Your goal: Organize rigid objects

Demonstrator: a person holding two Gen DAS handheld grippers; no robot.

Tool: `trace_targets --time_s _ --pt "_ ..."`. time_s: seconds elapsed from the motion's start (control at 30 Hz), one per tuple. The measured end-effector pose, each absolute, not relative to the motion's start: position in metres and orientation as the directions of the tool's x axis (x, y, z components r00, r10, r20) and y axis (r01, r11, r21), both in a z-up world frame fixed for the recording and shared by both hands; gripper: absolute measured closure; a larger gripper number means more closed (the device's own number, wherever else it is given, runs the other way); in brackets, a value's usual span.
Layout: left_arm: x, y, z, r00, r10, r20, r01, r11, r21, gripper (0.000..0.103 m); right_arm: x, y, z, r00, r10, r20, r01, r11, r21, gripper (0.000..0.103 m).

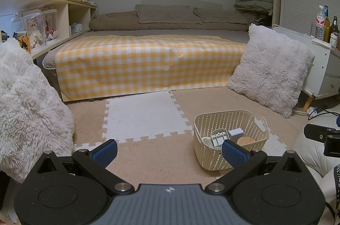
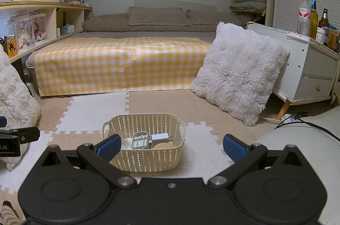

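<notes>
A cream woven plastic basket point(image 1: 214, 158) point(image 2: 146, 158) stands on the foam floor mat. Inside lie a grey plastic part point(image 1: 220, 137) point(image 2: 139, 141), a white block point(image 1: 237, 131) point(image 2: 159, 137), a round wooden piece point(image 1: 246, 141) point(image 2: 163, 145) and a pale round item point(image 2: 127, 143). My left gripper point(image 1: 170, 151) is open and empty, with the basket just ahead of its right finger. Also open and empty, my right gripper point(image 2: 171, 149) has its left finger in front of the basket's near left corner. The other gripper's black body shows at the right edge point(image 1: 323, 136) and at the left edge point(image 2: 14, 138).
A bed with a yellow checked cover point(image 1: 148, 63) point(image 2: 121, 63) lies ahead. A fluffy white cushion point(image 1: 272, 69) point(image 2: 240, 71) leans on a white cabinet point(image 2: 312, 74) topped with bottles point(image 2: 312, 18). Another fluffy cushion point(image 1: 27, 110) fills the left. Cables point(image 2: 306, 120) run at the right.
</notes>
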State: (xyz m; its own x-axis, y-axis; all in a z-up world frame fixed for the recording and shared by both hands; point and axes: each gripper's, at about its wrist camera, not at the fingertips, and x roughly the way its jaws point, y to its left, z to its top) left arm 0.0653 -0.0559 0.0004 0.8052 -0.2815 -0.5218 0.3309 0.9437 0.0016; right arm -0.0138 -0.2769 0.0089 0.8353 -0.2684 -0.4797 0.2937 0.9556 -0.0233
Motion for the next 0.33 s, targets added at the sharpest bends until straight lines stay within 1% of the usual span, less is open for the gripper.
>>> trace_targets --time_s 0.33 --pt "0.0658 -0.056 0.0009 0.804 -0.28 -0.524 0.331 0.944 0.003 0.0 -0.014 -0.2773 0.0089 0.835 -0.269 -0.48 0.294 0.956 -0.024 0.0"
